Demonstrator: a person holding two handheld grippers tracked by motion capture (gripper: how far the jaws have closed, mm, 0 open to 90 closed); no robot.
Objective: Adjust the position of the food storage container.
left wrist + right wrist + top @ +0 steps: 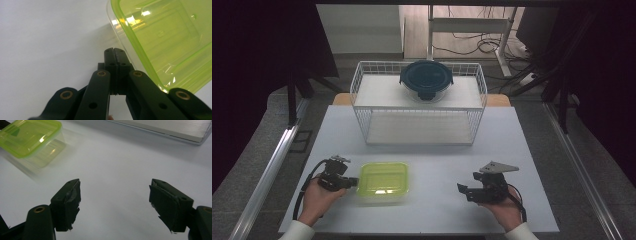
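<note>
Left hand-held gripper (351, 182) seemingly touches green-lidded container (383, 181); right hand-held gripper (464, 191) well apart.

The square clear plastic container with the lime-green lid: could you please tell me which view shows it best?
The high view: the square clear plastic container with the lime-green lid appears whole. The left gripper view crops it; the right gripper view shows it blurred in a corner.

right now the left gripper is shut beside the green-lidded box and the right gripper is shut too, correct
Not quite. The left gripper is shut beside the green-lidded box, but the right gripper is open: the right gripper view shows its jaws wide apart with bare table between them.
</note>
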